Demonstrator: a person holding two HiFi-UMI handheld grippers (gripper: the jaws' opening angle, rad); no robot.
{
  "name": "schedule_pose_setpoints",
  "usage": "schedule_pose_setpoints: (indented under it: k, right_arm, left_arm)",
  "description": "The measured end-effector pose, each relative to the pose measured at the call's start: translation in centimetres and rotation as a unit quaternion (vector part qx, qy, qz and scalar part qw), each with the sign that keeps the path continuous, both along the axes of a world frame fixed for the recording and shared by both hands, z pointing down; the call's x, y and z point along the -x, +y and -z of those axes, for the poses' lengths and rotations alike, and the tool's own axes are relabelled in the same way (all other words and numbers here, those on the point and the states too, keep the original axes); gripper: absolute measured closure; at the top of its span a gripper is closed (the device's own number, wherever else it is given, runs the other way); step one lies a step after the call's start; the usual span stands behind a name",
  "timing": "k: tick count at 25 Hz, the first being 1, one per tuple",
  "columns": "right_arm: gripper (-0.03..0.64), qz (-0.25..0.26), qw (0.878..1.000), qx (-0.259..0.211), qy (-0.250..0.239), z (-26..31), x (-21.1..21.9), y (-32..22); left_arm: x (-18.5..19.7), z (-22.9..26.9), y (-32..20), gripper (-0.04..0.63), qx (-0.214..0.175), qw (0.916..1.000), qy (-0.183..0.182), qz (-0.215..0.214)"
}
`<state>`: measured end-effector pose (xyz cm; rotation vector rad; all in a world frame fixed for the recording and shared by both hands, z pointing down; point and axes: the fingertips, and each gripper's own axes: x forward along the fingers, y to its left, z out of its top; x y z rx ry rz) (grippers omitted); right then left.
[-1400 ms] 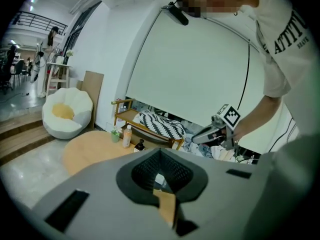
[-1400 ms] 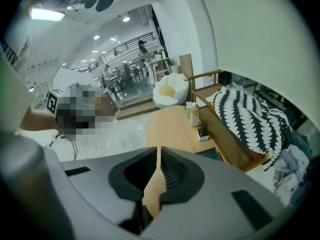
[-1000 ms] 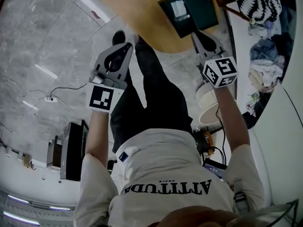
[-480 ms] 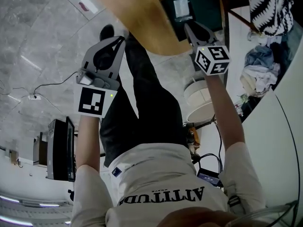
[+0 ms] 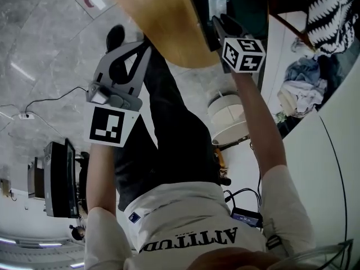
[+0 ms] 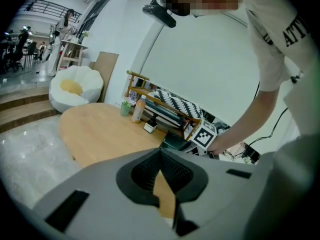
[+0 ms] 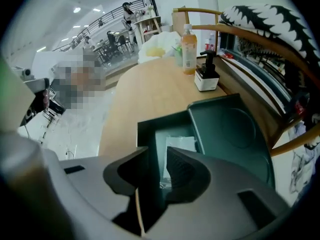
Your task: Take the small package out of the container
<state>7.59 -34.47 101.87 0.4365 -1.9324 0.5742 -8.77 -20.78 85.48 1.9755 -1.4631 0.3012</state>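
A dark green container point(image 7: 150, 134) stands on the wooden table point(image 7: 145, 89) with its lid point(image 7: 235, 131) flipped open beside it. A small pale package point(image 7: 180, 146) lies inside; it is also visible in the head view point(image 5: 216, 7). My right gripper point(image 7: 157, 154) hovers at the container's near wall with its jaws opening and nothing gripped between them; the package lies just beyond the tips. In the head view the right gripper point(image 5: 216, 22) reaches the container point(image 5: 247, 7). My left gripper point(image 6: 161, 151) is shut and empty, held off the table's edge point(image 5: 145, 43).
A drink bottle point(image 7: 188, 49) and a pump dispenser point(image 7: 206, 76) stand at the table's far side. A wooden bench with a black-and-white cushion point(image 7: 270, 24) runs along the right. A white round stool point(image 5: 228, 122) sits on the floor beneath my right arm.
My right gripper has moved forward over the table's edge to the container. The left gripper has shifted slightly and stays beside the table.
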Motion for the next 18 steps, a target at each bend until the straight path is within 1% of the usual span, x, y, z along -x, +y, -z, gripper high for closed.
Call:
schedule_pose_setpoints:
  k: [6, 11, 14, 16, 18]
  right_arm:
    - [0.462, 0.007, 0.999, 0.008, 0.035, -3.8, -0.5, -0.1]
    - [0.437, 0.0, 0.997, 0.007, 0.073, -6.3, -1.1, -0.8]
    - [0.403, 0.002, 0.996, 0.014, 0.087, -7.3, -1.2, -0.4]
    - [0.398, 0.005, 0.995, 0.01, 0.096, -7.8, -1.2, -0.3]
    - [0.399, 0.013, 0.994, -0.009, 0.108, -8.0, -1.3, -0.6]
  left_arm:
    - [-0.6, -1.9, 0.5, 0.574, 0.012, 0.9997, 0.017, 0.015]
    - [-1.1, -3.2, 0.8, 0.574, 0.019, 0.9992, 0.027, 0.024]
    - [-1.1, -3.6, 1.2, 0.574, 0.023, 0.9987, 0.032, 0.032]
    - [-1.1, -3.9, 1.5, 0.574, 0.025, 0.9983, 0.036, 0.038]
    - [-1.0, -4.1, 1.6, 0.574, 0.027, 0.9978, 0.04, 0.045]
